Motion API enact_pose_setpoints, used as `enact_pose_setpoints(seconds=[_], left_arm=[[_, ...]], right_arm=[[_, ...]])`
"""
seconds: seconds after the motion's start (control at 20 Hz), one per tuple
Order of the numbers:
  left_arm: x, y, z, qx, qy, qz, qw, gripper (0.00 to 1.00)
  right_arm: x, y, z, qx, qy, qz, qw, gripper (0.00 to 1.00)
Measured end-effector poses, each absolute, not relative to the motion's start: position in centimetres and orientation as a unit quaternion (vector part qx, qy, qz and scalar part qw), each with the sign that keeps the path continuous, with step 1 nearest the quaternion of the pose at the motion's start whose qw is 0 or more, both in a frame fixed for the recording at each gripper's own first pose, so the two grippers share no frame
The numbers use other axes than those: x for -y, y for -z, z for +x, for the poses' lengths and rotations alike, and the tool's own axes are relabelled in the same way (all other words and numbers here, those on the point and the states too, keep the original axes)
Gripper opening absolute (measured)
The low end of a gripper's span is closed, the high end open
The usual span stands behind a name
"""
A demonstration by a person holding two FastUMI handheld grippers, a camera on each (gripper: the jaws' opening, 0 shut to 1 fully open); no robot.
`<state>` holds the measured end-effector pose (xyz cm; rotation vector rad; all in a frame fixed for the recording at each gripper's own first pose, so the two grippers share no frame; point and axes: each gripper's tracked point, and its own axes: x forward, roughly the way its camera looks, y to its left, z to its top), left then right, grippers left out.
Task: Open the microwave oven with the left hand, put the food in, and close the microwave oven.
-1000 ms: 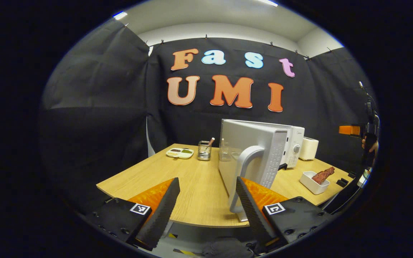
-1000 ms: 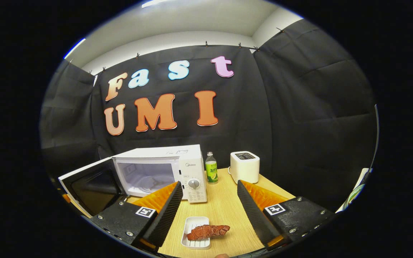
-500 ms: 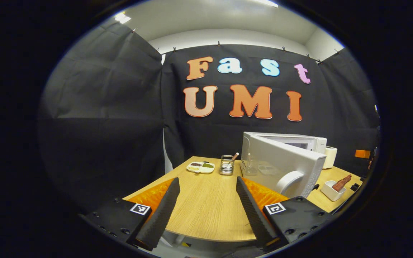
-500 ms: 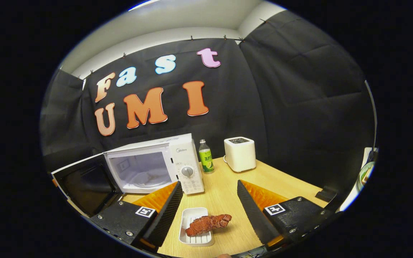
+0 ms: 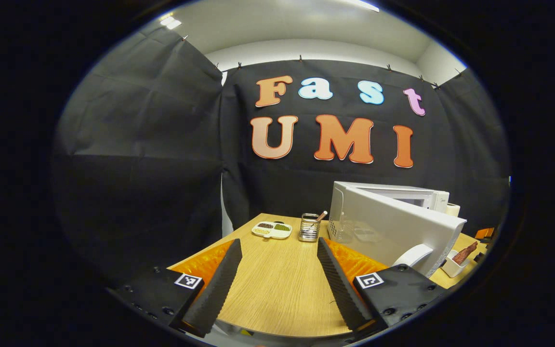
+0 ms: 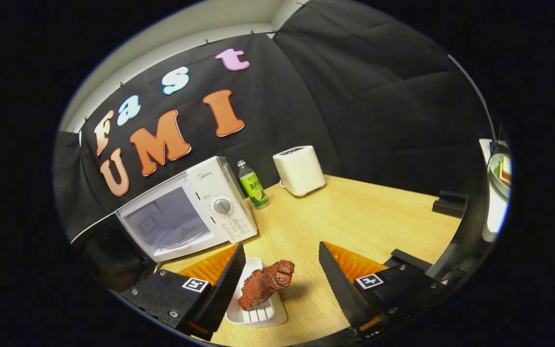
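The white microwave stands at the back of the wooden table with its door swung wide open; the empty cavity shows in the right gripper view. A reddish-brown piece of food lies in a small white dish near the table's front. My right gripper is open, tilted, with the food and dish between its spread fingers, not touching. My left gripper is open over bare table, left of the door's curved handle. The food shows far right past the door.
A white toaster and a green-labelled bottle stand right of the microwave. A sectioned plate and a wire utensil holder sit at the table's far left. A black block lies near the right edge.
My left gripper has let go of the door handle and drawn back to the left. My right gripper has dropped closer to the food and tilted, so the dish now lies between its fingers.
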<state>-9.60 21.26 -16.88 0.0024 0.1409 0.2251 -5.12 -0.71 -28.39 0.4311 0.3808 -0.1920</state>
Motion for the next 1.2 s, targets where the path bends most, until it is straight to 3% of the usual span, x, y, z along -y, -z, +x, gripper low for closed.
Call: enact_pose_setpoints(seconds=[0.1,0.2,0.3,0.45,0.65,1.2], left_arm=[[-21.5,17.1,-9.3,-0.071,-0.116,0.006,0.991,1.00],[-21.3,17.5,-9.3,-0.075,-0.117,0.001,0.990,0.98],[-21.6,18.0,-9.3,-0.081,-0.119,-0.005,0.990,0.98],[-22.0,18.1,-9.4,-0.082,-0.127,-0.007,0.989,1.00],[-21.6,18.0,-9.5,-0.081,-0.124,-0.004,0.989,1.00],[-22.5,17.5,-9.9,-0.076,-0.130,-0.003,0.989,1.00]], right_arm=[[0.4,29.5,-5.0,-0.196,0.096,0.254,0.942,0.92],[0.0,30.2,-4.8,-0.199,0.095,0.293,0.930,0.80],[-0.4,30.6,-4.5,-0.200,0.097,0.331,0.917,0.66],[-0.8,30.5,-4.4,-0.193,0.093,0.373,0.903,0.33],[-1.5,29.3,-4.5,-0.182,0.098,0.387,0.899,0.14],[-3.8,21.3,-2.9,-0.115,0.067,0.346,0.929,0.11]])
